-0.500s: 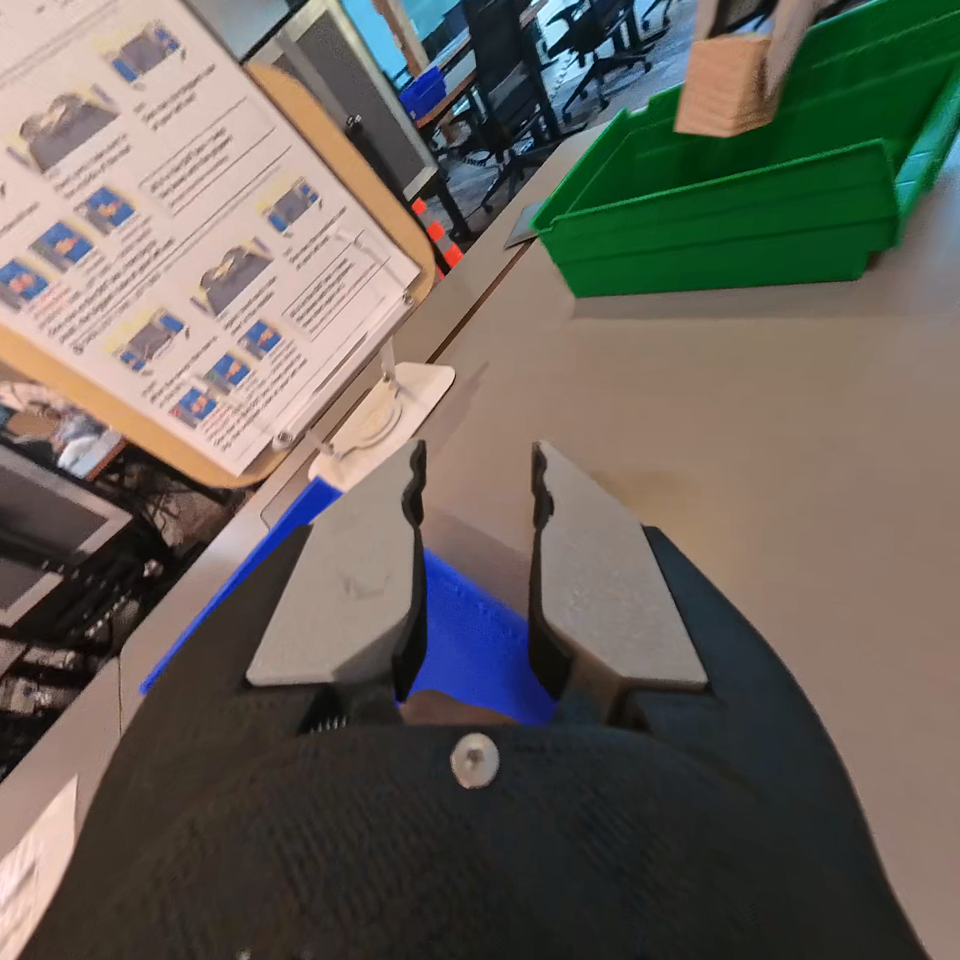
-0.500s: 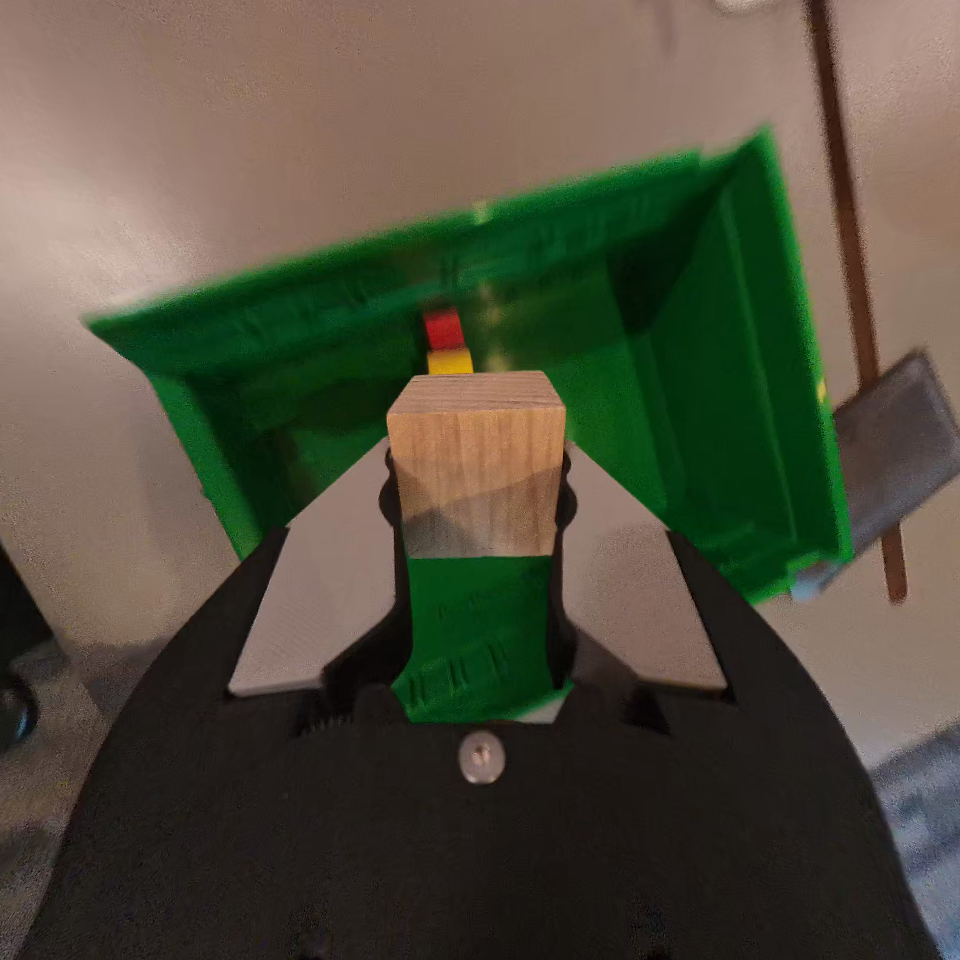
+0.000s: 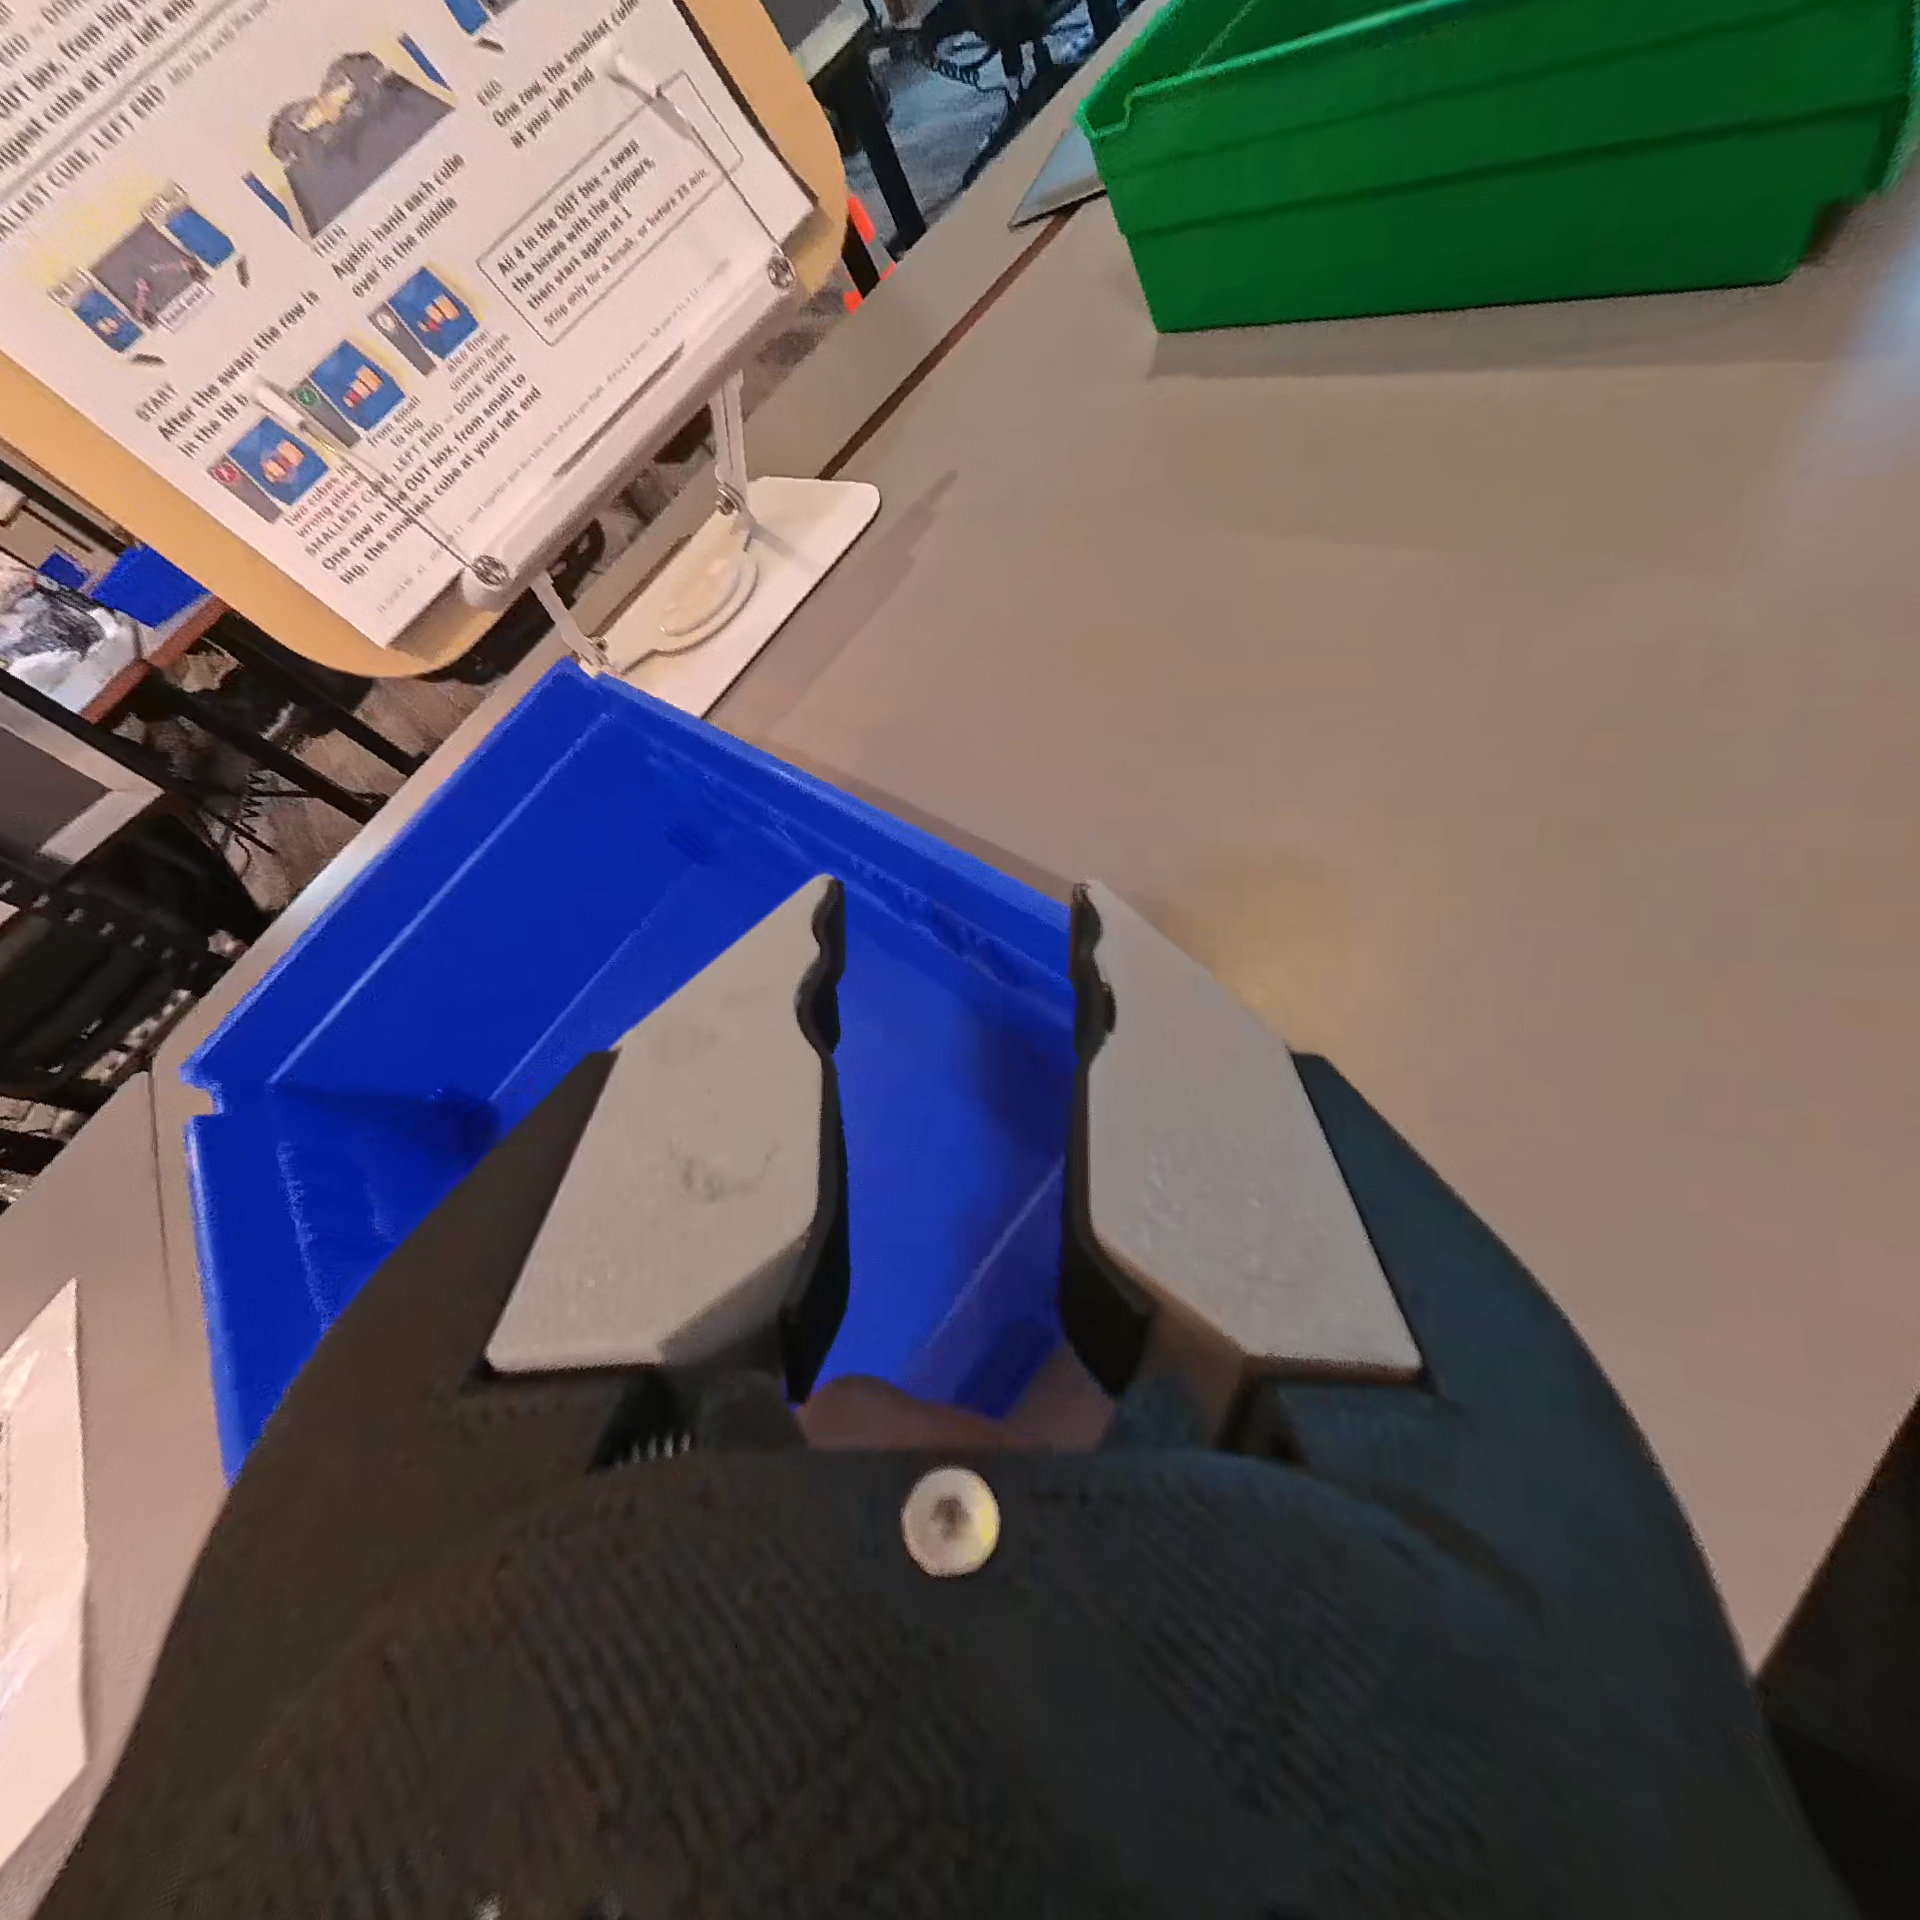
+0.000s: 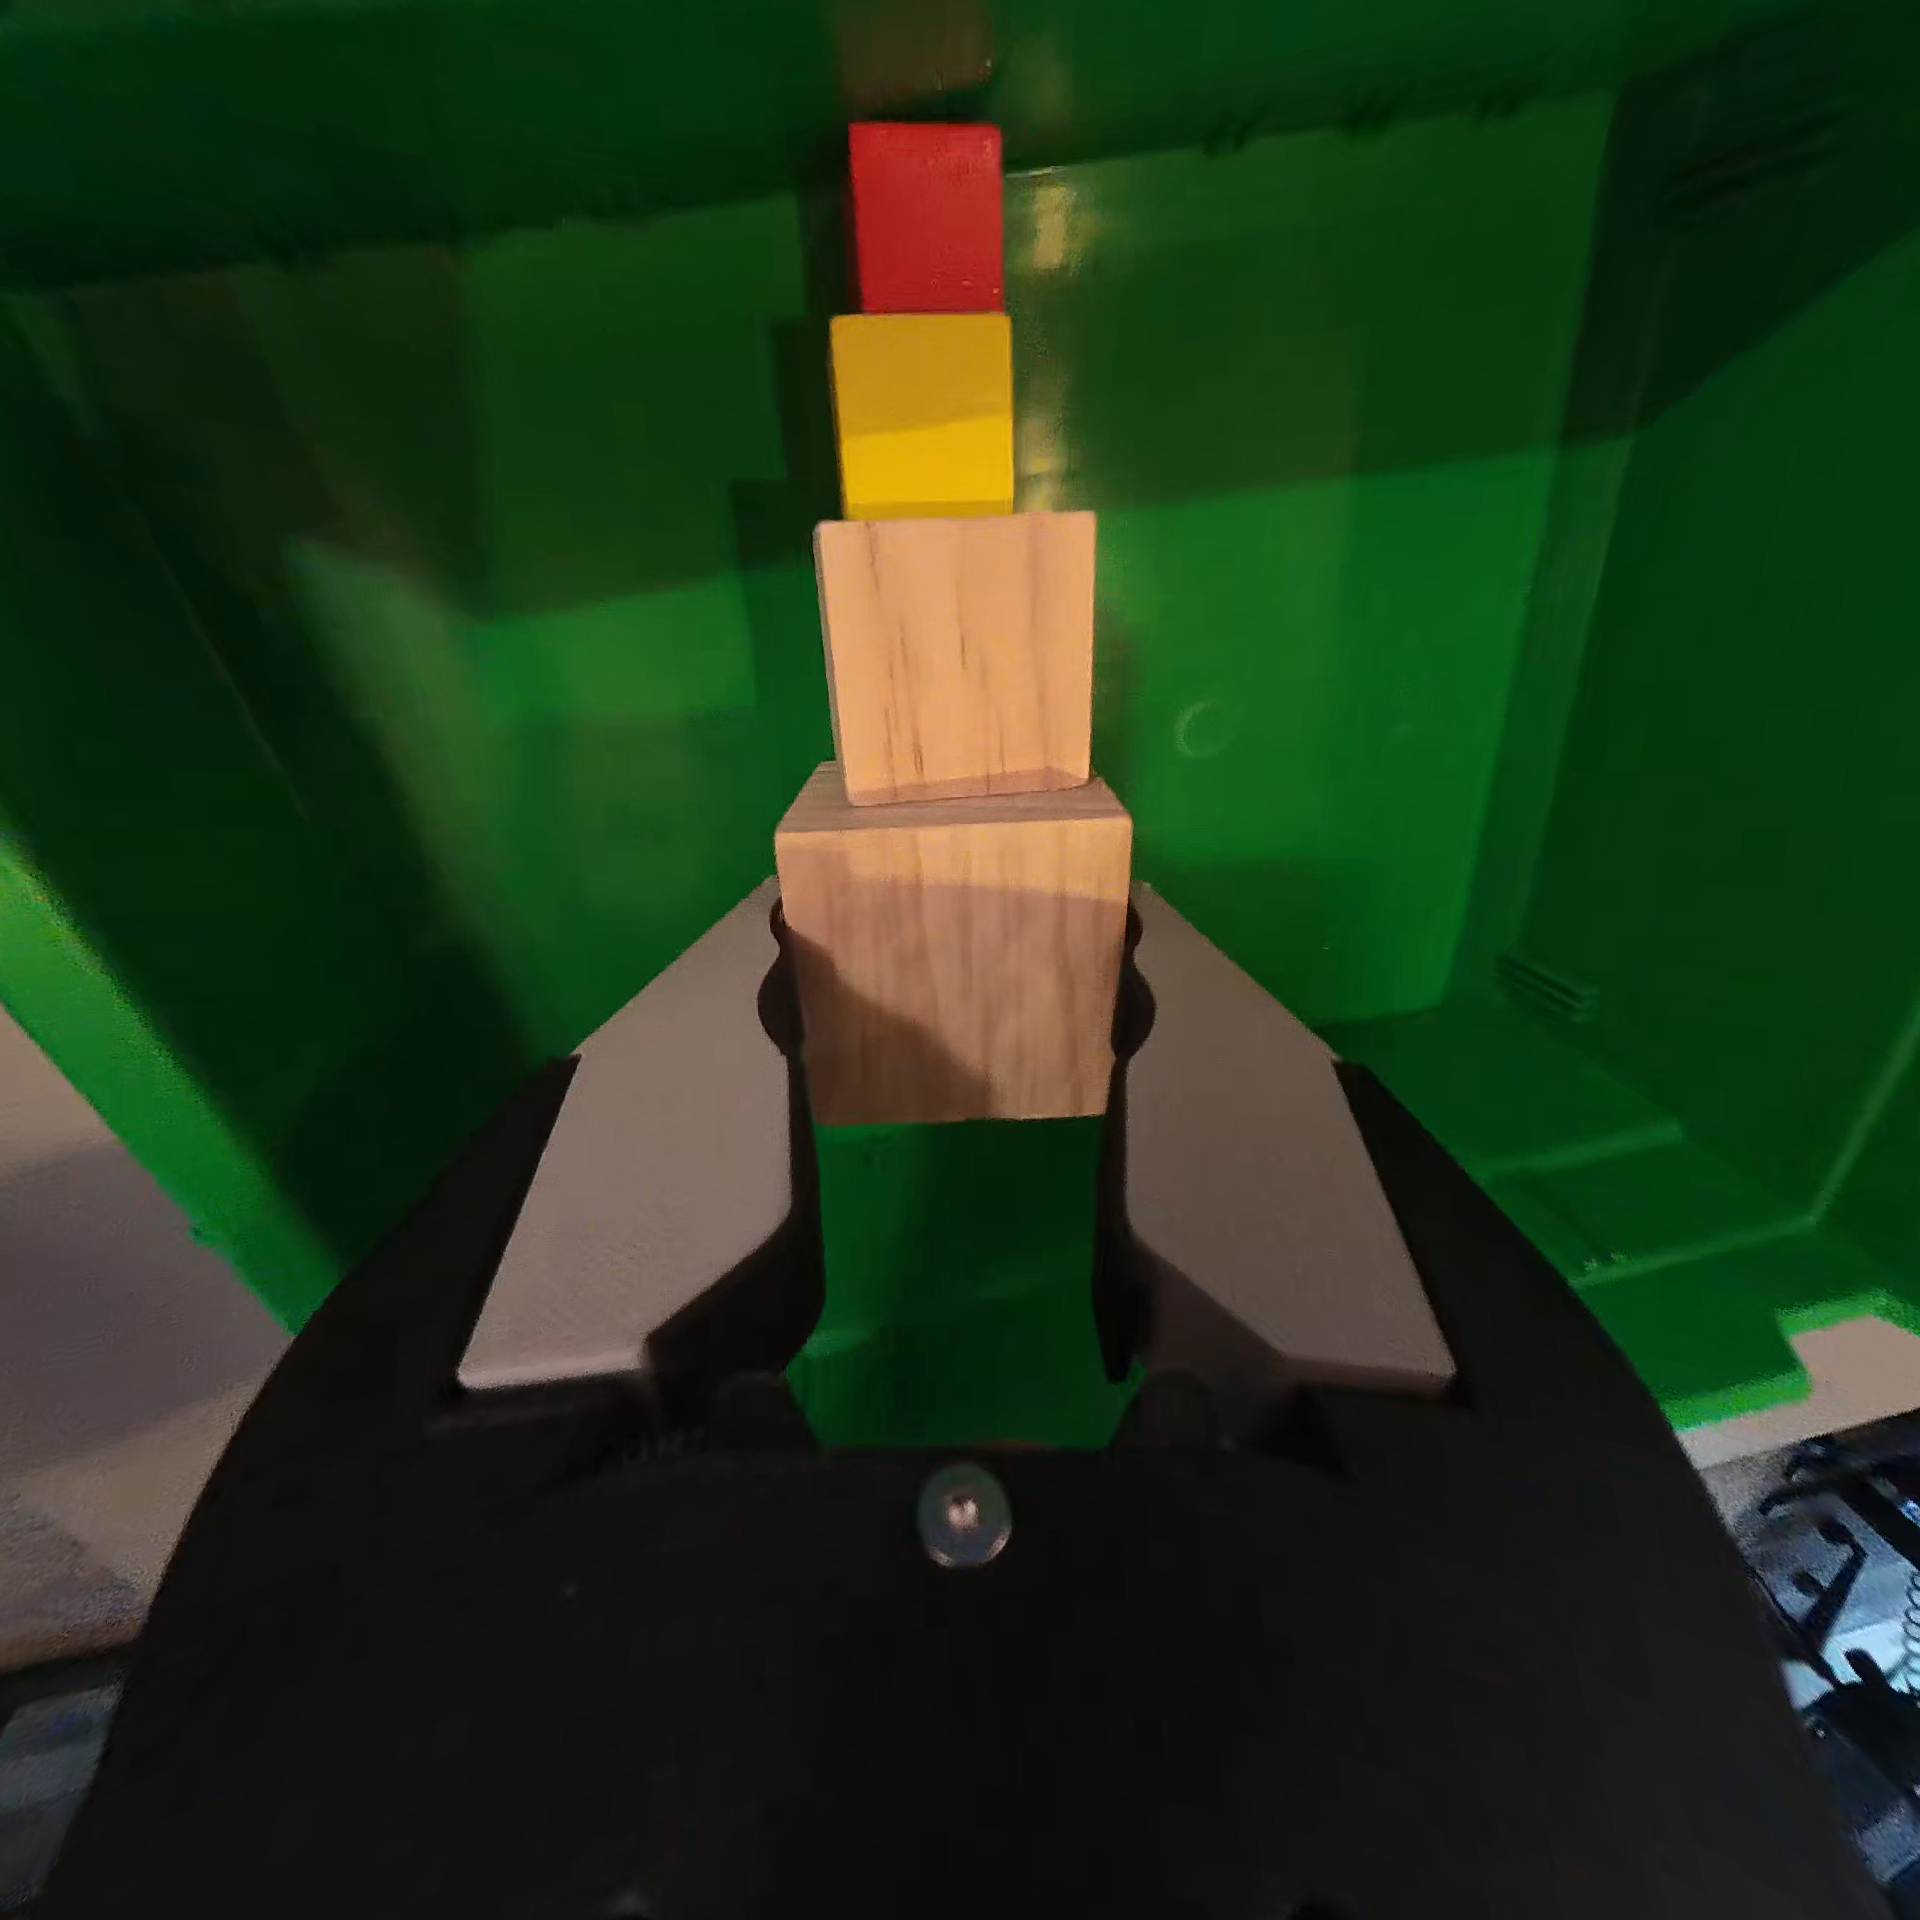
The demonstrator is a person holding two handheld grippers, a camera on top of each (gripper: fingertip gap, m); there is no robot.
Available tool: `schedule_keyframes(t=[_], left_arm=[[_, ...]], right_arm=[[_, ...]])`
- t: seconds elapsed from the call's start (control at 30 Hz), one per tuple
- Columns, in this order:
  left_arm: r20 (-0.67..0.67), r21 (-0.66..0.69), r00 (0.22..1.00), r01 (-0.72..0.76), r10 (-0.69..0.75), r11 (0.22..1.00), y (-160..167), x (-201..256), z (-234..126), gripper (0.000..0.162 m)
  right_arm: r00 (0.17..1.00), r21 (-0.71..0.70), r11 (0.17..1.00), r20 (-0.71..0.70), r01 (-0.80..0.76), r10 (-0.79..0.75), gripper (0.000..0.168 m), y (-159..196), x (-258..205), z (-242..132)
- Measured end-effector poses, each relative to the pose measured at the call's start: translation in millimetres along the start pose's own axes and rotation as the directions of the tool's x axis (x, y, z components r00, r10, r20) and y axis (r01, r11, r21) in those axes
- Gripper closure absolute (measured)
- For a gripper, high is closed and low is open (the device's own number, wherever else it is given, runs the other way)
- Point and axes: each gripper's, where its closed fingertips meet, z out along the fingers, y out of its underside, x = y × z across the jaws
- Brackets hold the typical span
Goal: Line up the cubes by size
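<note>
Fingers of the right gripper (image 4: pixel 954 1023) are clamped on the largest wooden cube (image 4: pixel 954 966), one finger pressed against each side face, with the cube sitting out at the fingertips. That cube is down inside the green bin (image 4: pixel 1558 727), at the near end of a row: ahead of it stand a smaller wooden cube (image 4: pixel 956 655), then a yellow cube (image 4: pixel 923 416), then a red cube (image 4: pixel 925 218), each smaller than the one before. The held cube looks to be touching or just short of the smaller wooden one; whether it rests on the bin floor I cannot tell from this angle.

By my reading, this is the placing of the last and biggest cube, so the line is nearly complete. The next move calls for settling it flat on the floor, square with the row, then parting the fingers gently and drawing straight back so neither neighbour is nudged.

On the other side, the left gripper (image 3: pixel 951 977) hangs over the blue bin (image 3: pixel 499 935) on the grey bench (image 3: pixel 1455 727), fingers parted by a moderate gap and holding nothing. What shows of that bin holds no cubes. A propped instruction sheet (image 3: pixel 364 260) stands beyond it.
</note>
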Motion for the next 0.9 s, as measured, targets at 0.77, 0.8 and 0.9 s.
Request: schedule_keyframes(t=[0.77, 0.8, 0.9], left_arm=[[0.306, -0.096, 0.928, 0.253, -0.214, 0.963, 52, 35, 27, 0.100], [0.337, -0.091, 0.914, 0.270, -0.225, 0.959, 49, 31, 31, 0.112], [0.399, -0.063, 0.884, 0.294, -0.246, 0.954, 42, 20, 41, 0.150]], right_arm=[[0.663, 0.717, 0.457, 0.009, -0.526, 0.748, 0.136, -106, -105, -56], [0.673, 0.730, 0.457, 0.006, -0.509, 0.740, 0.148, -112, -105, -54], [0.608, 0.739, 0.415, -0.010, -0.530, 0.794, 0.152, -117, -96, -52]])
